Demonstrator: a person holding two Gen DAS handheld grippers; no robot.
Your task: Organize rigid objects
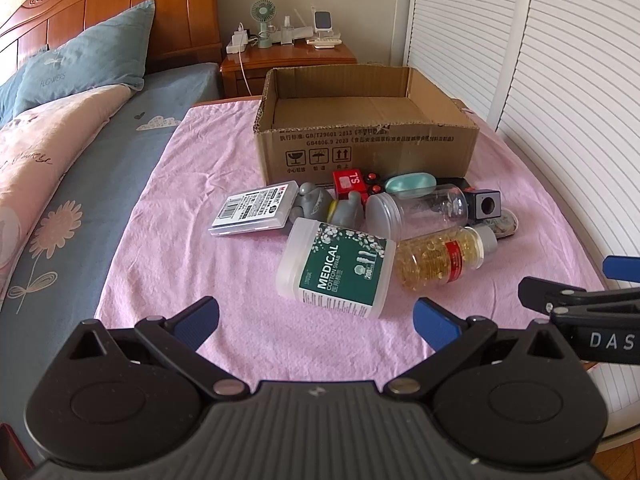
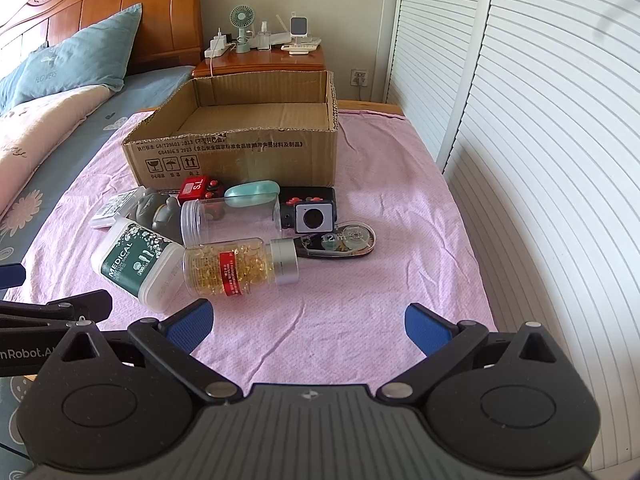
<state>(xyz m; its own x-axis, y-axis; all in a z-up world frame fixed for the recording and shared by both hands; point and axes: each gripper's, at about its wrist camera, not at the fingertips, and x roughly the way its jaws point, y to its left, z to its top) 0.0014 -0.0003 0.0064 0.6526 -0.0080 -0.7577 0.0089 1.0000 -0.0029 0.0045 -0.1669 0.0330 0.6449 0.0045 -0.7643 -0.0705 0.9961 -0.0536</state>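
Nearest, the left gripper (image 1: 316,318) and the right gripper (image 2: 306,322) hang side by side over the pink cloth (image 1: 248,344), both with jaws spread wide and nothing between them.

Just beyond lies the pile to be sorted, on the cloth in front of the box:
- one cotton swab tub (image 1: 336,268) on its side
- one capsule bottle (image 2: 240,266) touching it
- one clear jar (image 2: 230,218)
- one flat plastic case (image 1: 254,210)
- one grey figure (image 1: 320,206)
- one red toy (image 1: 352,184)
- one teal case (image 2: 252,192)
- one black sharpener (image 2: 312,214)
- one tape dispenser (image 2: 340,242)

Farthest is one open cardboard box (image 2: 236,152), seemingly empty.

The risk I see: the round bottles lean together, so lifting one may roll its neighbour, and smooth plastic could slip from the pads.
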